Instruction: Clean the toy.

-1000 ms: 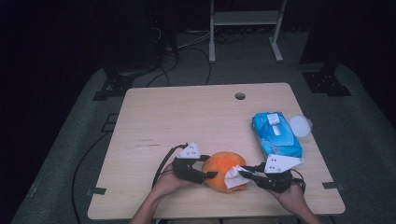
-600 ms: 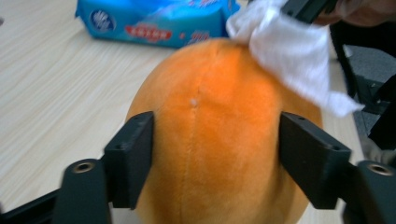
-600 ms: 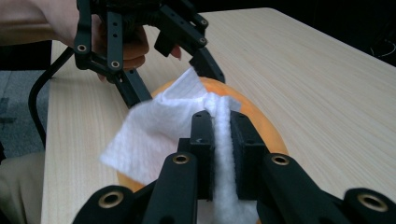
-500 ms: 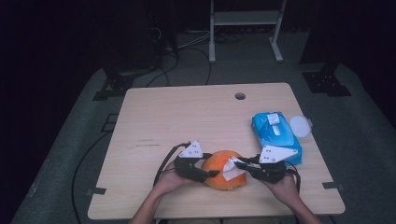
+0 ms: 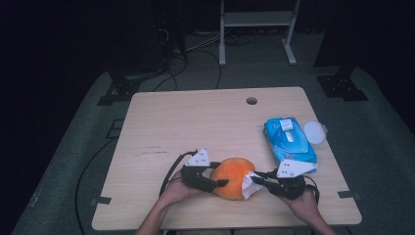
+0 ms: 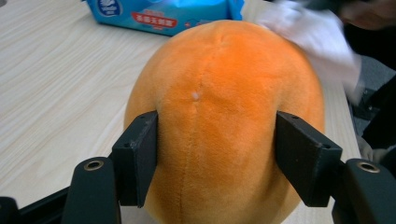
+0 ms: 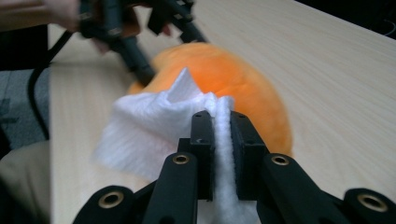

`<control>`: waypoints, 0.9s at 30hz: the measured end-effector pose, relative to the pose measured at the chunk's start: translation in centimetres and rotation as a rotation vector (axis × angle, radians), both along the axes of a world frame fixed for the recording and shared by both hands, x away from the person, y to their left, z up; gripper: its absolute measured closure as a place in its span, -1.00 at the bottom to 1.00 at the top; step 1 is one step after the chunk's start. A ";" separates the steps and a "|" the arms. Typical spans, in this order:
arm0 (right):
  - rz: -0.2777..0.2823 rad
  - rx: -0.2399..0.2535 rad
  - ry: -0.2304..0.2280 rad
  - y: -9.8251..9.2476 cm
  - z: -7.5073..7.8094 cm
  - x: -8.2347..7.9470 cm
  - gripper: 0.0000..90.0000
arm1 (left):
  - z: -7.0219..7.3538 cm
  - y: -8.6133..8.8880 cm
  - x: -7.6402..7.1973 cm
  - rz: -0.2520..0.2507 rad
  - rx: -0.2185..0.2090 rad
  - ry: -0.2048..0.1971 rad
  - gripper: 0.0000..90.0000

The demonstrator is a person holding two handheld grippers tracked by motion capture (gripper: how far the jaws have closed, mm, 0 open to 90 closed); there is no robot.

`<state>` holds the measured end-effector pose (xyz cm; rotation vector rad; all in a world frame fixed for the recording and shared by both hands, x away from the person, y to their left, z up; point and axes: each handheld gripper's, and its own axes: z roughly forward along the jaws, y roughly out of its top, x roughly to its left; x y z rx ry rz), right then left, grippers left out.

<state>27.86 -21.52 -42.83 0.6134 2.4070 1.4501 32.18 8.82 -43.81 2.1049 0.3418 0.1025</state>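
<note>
**Plush held, wipe pinched**

My left claw (image 5: 219, 183) has just been closing; its pads are pressing both sides of the orange plush ball (image 5: 235, 177), which is sitting on the surface (image 5: 195, 122) near its front edge. My right claw (image 5: 259, 180) is pinching a white wipe (image 5: 248, 185) against the ball's right side. The blue wipe pack (image 5: 288, 141) is lying beyond, to the right.

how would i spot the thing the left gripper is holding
Start at the wooden table and go to its near edge. Between the two grippers sits an orange plush ball, clamped by the left gripper. It is the round, fuzzy orange thing, unlike the flat blue wipes pack.
</note>
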 end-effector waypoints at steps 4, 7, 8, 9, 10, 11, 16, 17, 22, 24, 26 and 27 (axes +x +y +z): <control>-0.044 0.032 0.013 0.1 0.0 2.1 0.78 | 0.0 0.1 -0.1 -0.017 -0.004 0.003 -0.23; -0.094 0.026 0.028 -0.2 -0.4 3.2 0.78 | -0.1 0.1 -0.4 -0.032 -0.004 -0.010 -0.23; -0.107 0.020 0.034 -0.3 -0.5 3.4 0.78 | -0.1 0.2 -0.4 -0.030 -0.003 -0.011 -0.23; -0.115 0.013 0.042 -0.5 -0.7 3.5 0.78 | -0.1 0.2 -0.4 -0.025 -0.006 -0.008 -0.24; -0.117 0.003 0.047 -0.7 -0.9 3.5 0.78 | -0.1 0.2 -0.4 -0.020 -0.008 -0.005 -0.24; -0.118 -0.005 0.052 -0.8 -1.0 3.3 0.78 | -0.1 0.3 -0.3 -0.014 -0.009 -0.002 -0.25; -0.092 -0.039 0.053 -1.2 -1.0 1.4 0.78 | -0.1 0.0 -0.4 -0.003 -0.018 0.000 -0.28; -0.083 -0.039 0.048 -1.2 -0.9 1.0 0.78 | -0.1 -0.2 -0.5 -0.007 -0.018 -0.004 -0.28; -0.055 -0.014 0.002 0.0 0.2 0.7 0.78 | 0.0 -0.7 -1.0 -0.030 0.005 -0.032 -0.27; -0.047 0.014 -0.005 0.5 0.7 1.2 0.78 | 0.0 -0.7 -1.1 -0.036 0.009 -0.035 -0.26; -0.045 0.022 -0.007 0.9 0.9 1.7 0.78 | 0.0 -0.6 -1.2 -0.040 0.009 -0.034 -0.27; -0.044 0.022 -0.001 0.9 0.8 1.9 0.78 | 0.0 -0.5 -1.2 -0.040 0.004 -0.027 -0.27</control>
